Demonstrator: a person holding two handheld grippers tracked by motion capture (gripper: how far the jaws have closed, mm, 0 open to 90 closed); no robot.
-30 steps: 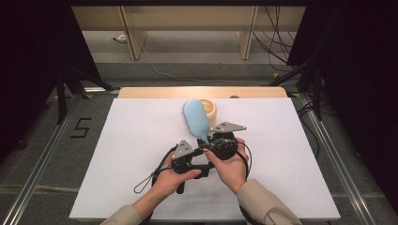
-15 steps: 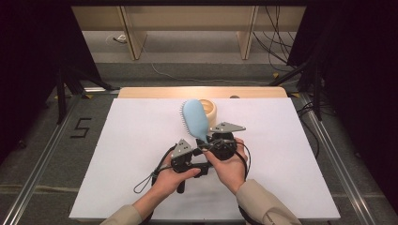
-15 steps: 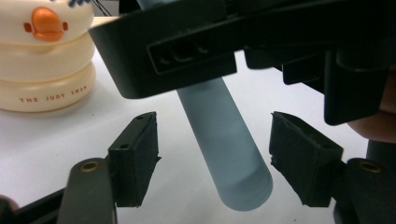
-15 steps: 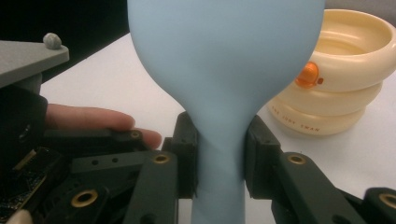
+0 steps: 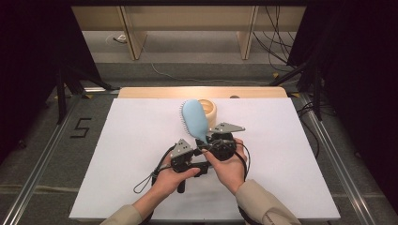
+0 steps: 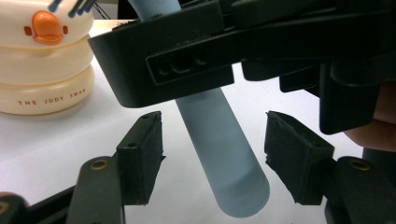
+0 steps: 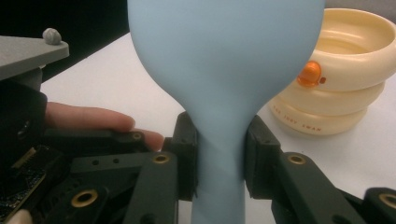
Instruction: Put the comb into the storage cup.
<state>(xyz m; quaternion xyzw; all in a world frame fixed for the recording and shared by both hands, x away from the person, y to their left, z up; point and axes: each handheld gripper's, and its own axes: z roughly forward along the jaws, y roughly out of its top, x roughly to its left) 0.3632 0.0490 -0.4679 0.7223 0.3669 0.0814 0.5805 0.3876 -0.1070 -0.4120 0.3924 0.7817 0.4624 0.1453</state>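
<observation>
A light blue hairbrush [image 5: 194,119] points away from me over the white table, bristles to the left. My right gripper [image 5: 203,139] is shut on its neck [image 7: 219,158], pads pressing both sides just below the head [image 7: 224,60]. My left gripper [image 5: 196,153] sits close beside it, nearer to me. In the left gripper view the handle's end [image 6: 224,154] hangs between my left gripper's [image 6: 215,158] pads [image 6: 142,154], with a gap on each side. Those jaws have just been closing around the handle without touching it.
A cream ringed container [image 5: 209,108] with an orange duck bill [image 6: 45,27] stands just behind the brush head, close to it [image 7: 345,79]. The white board [image 5: 117,154] stretches wide to both sides. A wooden edge [image 5: 155,92] runs along the back.
</observation>
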